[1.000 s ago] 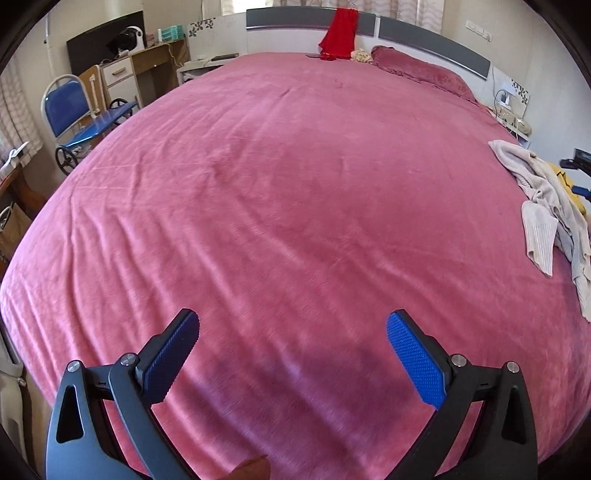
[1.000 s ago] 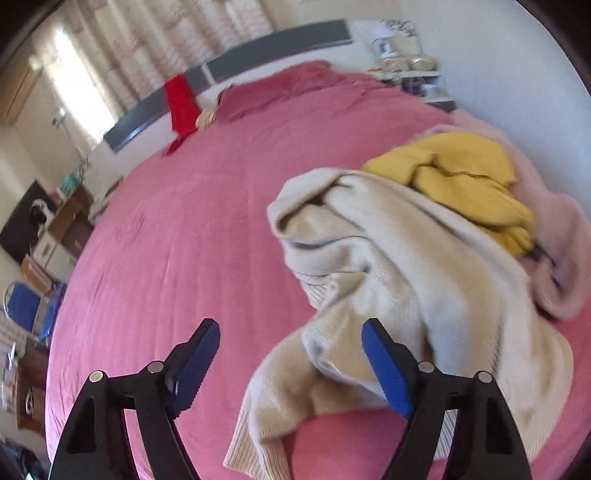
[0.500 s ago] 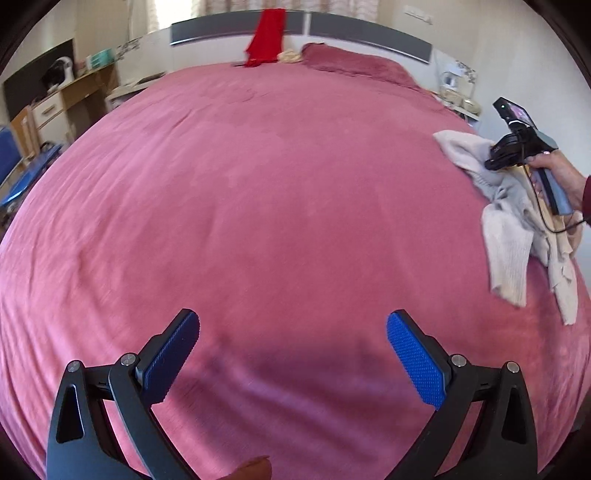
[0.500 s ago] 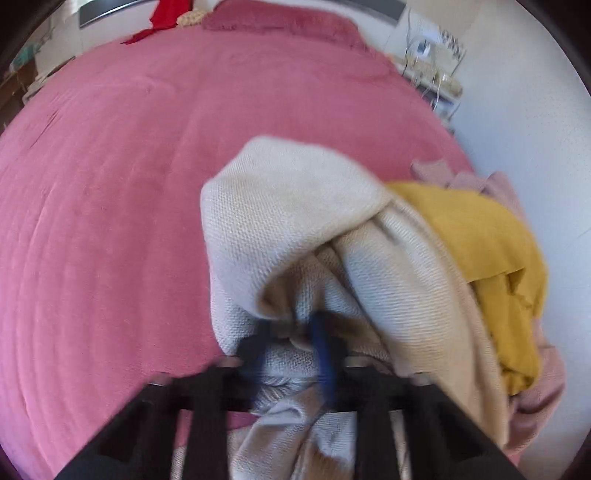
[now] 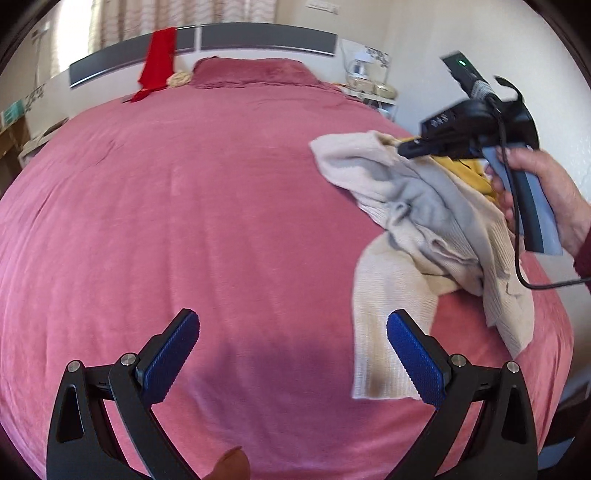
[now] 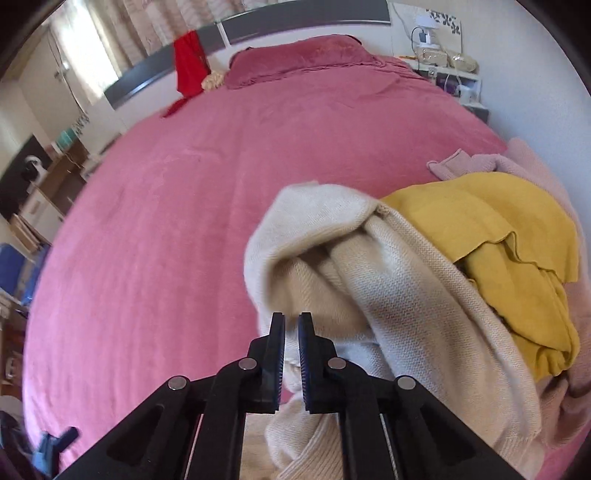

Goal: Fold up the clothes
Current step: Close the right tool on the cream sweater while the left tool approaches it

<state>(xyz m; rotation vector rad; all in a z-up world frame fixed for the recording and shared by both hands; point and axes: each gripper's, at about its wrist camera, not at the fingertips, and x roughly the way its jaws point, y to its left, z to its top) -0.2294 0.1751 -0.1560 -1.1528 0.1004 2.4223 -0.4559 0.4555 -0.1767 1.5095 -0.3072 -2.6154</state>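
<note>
Daylight came through the curtained window behind the headboard and made the room bright. A soft shadow lay on the bed between the left tongs. Both fisheye views bent strongly at the dark round edges. The right tongs were slightly blurred in the left view.

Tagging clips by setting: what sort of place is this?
A home bedroom, most likely: a big bed with a headboard and pillow, curtains behind it, clothes heaped on the cover.
</note>
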